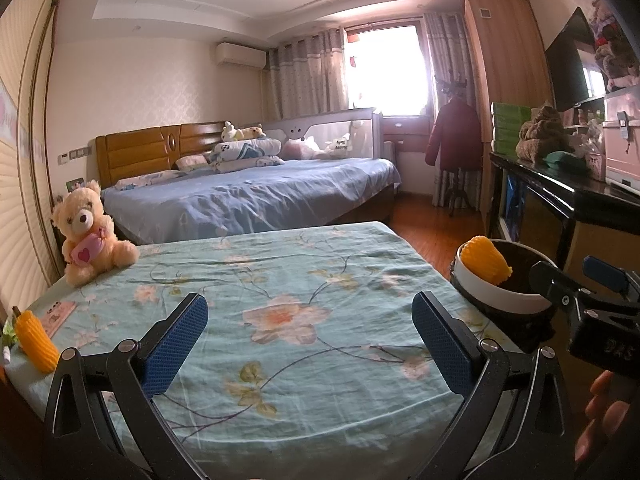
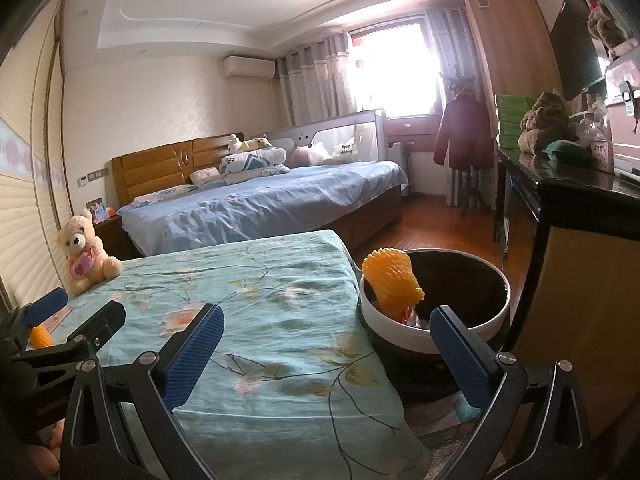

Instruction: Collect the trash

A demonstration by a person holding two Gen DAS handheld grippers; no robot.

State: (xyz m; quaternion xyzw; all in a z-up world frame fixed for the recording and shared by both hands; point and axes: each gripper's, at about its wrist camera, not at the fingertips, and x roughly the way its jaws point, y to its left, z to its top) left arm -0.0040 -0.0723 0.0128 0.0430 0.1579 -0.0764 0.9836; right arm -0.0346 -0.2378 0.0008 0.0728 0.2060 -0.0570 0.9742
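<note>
A round trash bin (image 2: 420, 334) with a white rim stands on the floor at the right edge of the floral bed (image 2: 248, 280). An orange foam fruit net (image 2: 390, 280) sticks up out of it; it also shows in the left wrist view (image 1: 486, 260) in the bin (image 1: 504, 300). A second orange foam net (image 1: 34, 340) lies at the bed's near left corner, left of my left gripper (image 1: 310, 344), which is open and empty over the bed. My right gripper (image 2: 328, 350) is open and empty, its right finger (image 2: 460, 356) in front of the bin.
A beige teddy bear (image 1: 88, 236) sits at the bed's far left by the wall. A pink card (image 1: 60, 314) lies near the second net. A blue bed (image 1: 256, 196) lies beyond. A dark cabinet (image 2: 576, 216) stands right of the bin, with wooden floor (image 2: 440, 224) between.
</note>
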